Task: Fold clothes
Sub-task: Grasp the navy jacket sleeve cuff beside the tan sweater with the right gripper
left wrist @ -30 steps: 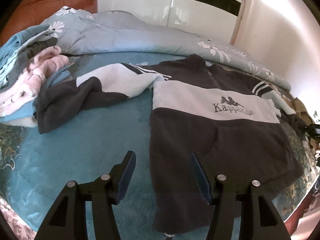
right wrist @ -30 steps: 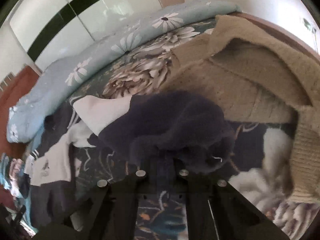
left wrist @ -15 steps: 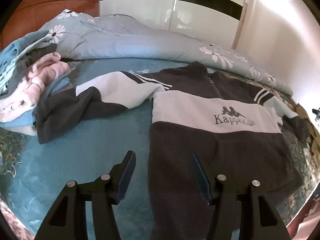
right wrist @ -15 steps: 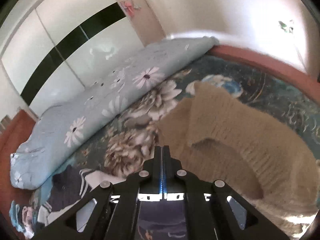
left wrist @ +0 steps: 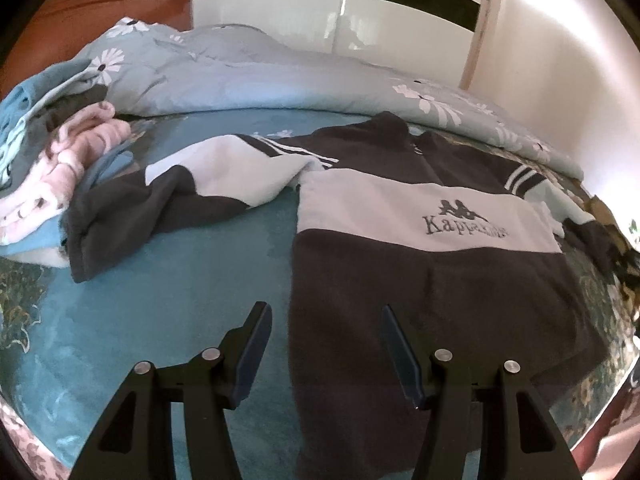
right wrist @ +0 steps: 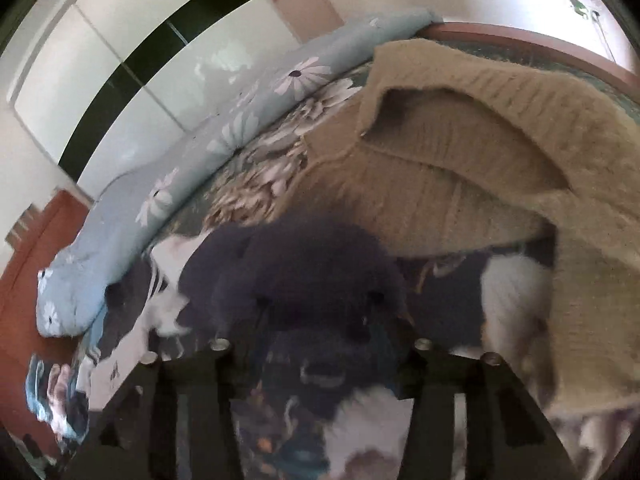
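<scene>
1. The dark sweatshirt (left wrist: 420, 280) lay face up on the bed (left wrist: 180, 312), spread flat on the teal blanket.
2. Its long axis ran away from the left wrist camera: hem toward the camera, collar pointing to the far rolled quilt (left wrist: 280, 80).
3. A white band crossed the chest, carrying a dark logo of two seated figures above the word "Kappa"; the last letters were blurred.
4. One sleeve (left wrist: 168, 200) stretched out to the left, white at the upper arm and dark at the cuff, with white stripes at the shoulder. Its cuff end lay just beside a pile of clothes (left wrist: 52, 160) in pink and blue.
5. The other sleeve (right wrist: 296, 276) ran off to the right edge of the left view, and the right wrist camera saw its dark end bunched close in front of the lens.
6. The left gripper (left wrist: 324, 344) hovered above the hem, its fingers (left wrist: 250, 354) spread wide apart and holding nothing.
7. The right gripper (right wrist: 320, 360) sat right at that dark bunch; its fingers were hidden in blur and shadow, so I cannot tell whether they were clenched or released.
8. A tan knitted sweater (right wrist: 500, 152) lay just behind the bunched sleeve.
</scene>
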Tool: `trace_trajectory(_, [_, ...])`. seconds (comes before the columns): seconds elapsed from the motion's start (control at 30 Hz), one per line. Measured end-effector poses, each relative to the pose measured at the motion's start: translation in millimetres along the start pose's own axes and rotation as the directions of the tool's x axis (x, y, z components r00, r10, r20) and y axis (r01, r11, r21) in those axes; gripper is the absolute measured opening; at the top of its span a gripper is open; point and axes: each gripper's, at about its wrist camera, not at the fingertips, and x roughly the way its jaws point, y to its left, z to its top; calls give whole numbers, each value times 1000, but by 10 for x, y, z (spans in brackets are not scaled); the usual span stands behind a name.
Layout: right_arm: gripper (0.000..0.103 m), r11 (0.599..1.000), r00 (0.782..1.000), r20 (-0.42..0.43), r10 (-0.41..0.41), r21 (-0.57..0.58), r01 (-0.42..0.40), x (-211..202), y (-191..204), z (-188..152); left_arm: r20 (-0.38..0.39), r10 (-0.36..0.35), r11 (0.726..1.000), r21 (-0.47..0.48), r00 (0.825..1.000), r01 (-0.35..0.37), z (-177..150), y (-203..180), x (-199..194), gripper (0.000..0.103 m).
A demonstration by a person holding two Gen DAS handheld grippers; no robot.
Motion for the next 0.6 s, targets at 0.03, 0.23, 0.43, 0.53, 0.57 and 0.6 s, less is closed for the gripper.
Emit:
trace_trajectory(0.03, [50,1000,1000,6,0,8,0,51,-13,41,2,3,1000,4,1000,-3,-5,-8,-12,61])
trace_trajectory(0.23, [24,994,995,28,91,57,-92,104,176,342,1,26,1000,-10,1000,-26,4,55,-39,61])
trace_trajectory(0.43, [23,986,986,166,18,159,-45,-140,246,916,-1,37,999,-17,999,-37,24,88,-24,61])
trace_trajectory(0.53, [25,970,986,161,-53,242,13,-54,160,1087,-2,36,999,-20,999,-36,21,90,-20,61])
trace_trajectory(0.57, [25,965,986,153,-68,260,26,-4,138,1108,-3,36,999,-21,999,-36,18,94,-20,61])
trace_trajectory(0.6, [26,960,986,144,-82,277,39,47,117,1129,-4,36,999,-22,999,-36,14,99,-19,61])
